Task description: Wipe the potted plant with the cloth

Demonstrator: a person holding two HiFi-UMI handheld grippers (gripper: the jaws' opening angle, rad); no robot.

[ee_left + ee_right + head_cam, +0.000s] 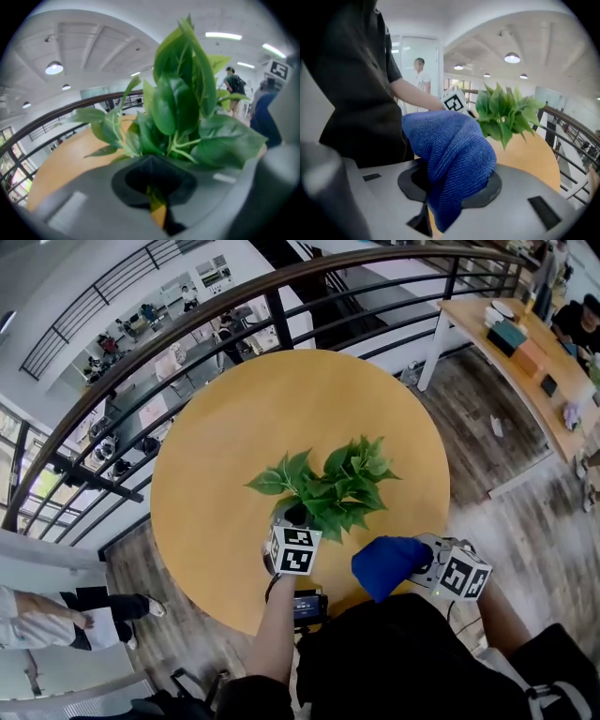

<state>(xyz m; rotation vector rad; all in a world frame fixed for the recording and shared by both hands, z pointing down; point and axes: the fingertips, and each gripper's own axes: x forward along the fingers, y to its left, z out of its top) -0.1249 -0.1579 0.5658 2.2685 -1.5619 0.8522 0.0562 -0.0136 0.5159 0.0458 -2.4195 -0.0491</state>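
**Both claws at the plant, cloth in the right one**

Right claw (443, 204): jaws closed on the blue cloth (452, 154). The cloth is bunched between them, bulges up and forward out of the grip, and a short tail hangs below. It is held off the table at the near edge, close to my body. It sits to the right of the plant and is not touching any leaf.

Left claw (157, 208): jaws drawn in to a narrow slit. A sliver of yellow-green and a strip of table colour show in that slit. I cannot establish that anything is pinched there. The head view puts this claw hard against the near side of the pot (292, 513), with its marker cube just below the rim.

Plant (333, 486): upright in the pot, with broad green leaves spreading up and to the right. Its stems rise directly beyond my left jaws and the leaves fill most of that claw's view. The pot is small and pale, with dark soil visible at the top.

Table (234, 427): round, orange-tan top. The pot stands on its near half, right of centre.

Beyond the table, a dark curved railing (187, 329) runs round the far side, with a lower floor visible through it. At the far right stands a long wooden desk (525, 371) carrying several small items. In the right gripper view a person in a white top (420, 77) stands in the background.
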